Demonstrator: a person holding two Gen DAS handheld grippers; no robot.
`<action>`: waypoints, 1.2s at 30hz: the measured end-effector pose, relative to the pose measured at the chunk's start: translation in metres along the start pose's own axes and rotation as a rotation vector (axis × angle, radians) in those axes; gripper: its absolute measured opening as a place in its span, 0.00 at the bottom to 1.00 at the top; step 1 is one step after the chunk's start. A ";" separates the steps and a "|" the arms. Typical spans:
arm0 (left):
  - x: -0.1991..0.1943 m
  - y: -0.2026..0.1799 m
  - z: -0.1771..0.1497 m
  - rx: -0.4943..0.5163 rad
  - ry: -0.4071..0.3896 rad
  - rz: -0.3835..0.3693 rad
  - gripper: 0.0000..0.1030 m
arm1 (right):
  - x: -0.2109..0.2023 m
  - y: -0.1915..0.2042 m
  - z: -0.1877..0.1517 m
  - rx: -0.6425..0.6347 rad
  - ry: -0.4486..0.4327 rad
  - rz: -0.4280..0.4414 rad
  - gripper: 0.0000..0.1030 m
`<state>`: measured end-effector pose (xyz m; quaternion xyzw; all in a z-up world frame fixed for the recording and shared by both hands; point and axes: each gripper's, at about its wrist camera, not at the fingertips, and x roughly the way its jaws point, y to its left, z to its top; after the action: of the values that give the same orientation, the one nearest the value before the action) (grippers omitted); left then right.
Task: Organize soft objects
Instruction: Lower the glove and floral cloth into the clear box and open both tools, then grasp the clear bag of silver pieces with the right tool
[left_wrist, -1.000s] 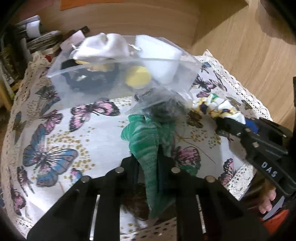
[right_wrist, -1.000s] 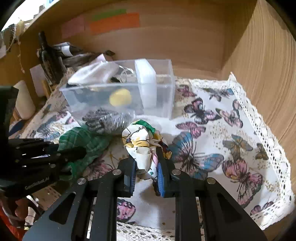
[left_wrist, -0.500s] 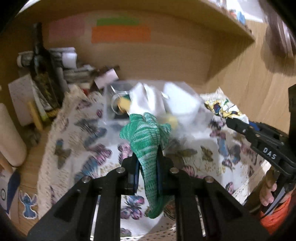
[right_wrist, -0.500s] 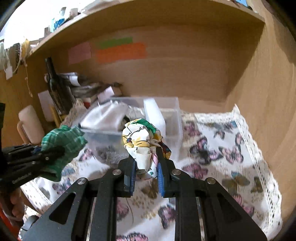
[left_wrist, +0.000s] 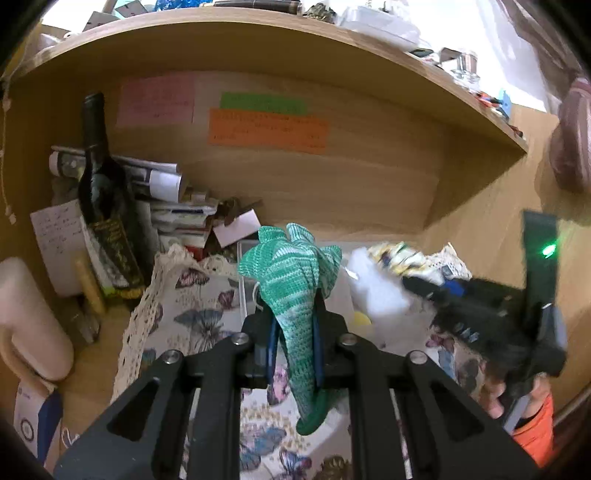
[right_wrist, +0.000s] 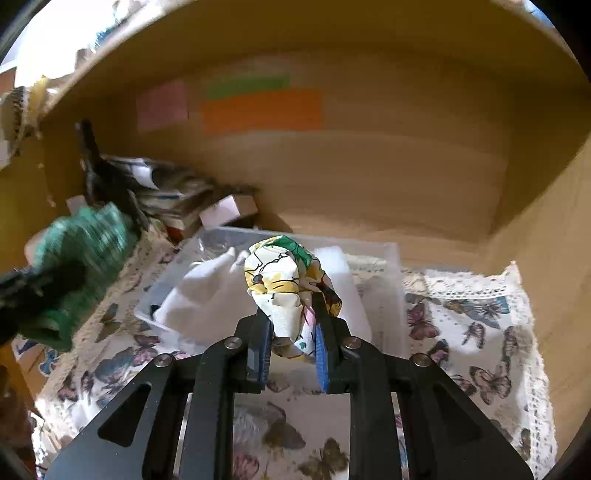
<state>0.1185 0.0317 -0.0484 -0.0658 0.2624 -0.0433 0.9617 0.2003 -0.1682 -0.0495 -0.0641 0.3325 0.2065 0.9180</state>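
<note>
Whereas both cloths hung low over the tablecloth a second ago, each now sits raised before the wooden back wall. The left gripper (left_wrist: 294, 334) is clamped on the green knitted cloth (left_wrist: 291, 280), which droops below its fingers. The right gripper (right_wrist: 291, 332) is clamped on the patterned scarf (right_wrist: 286, 280), held above the clear plastic box (right_wrist: 388, 254) containing a white cloth (right_wrist: 199, 288). The butterfly tablecloth (right_wrist: 480, 332) lies beneath. The dark bottle (left_wrist: 103, 192) stands at left.
</note>
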 end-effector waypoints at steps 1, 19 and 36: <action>0.003 0.000 0.003 0.002 0.001 0.001 0.14 | 0.008 0.000 0.000 0.000 0.017 -0.001 0.17; 0.122 0.000 0.007 0.042 0.196 0.027 0.14 | 0.017 -0.003 -0.023 -0.004 0.076 0.037 0.52; 0.141 0.008 -0.013 0.009 0.331 -0.011 0.32 | 0.031 0.023 -0.070 -0.031 0.245 0.148 0.60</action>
<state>0.2332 0.0215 -0.1311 -0.0549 0.4167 -0.0597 0.9054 0.1715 -0.1548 -0.1224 -0.0782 0.4426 0.2692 0.8518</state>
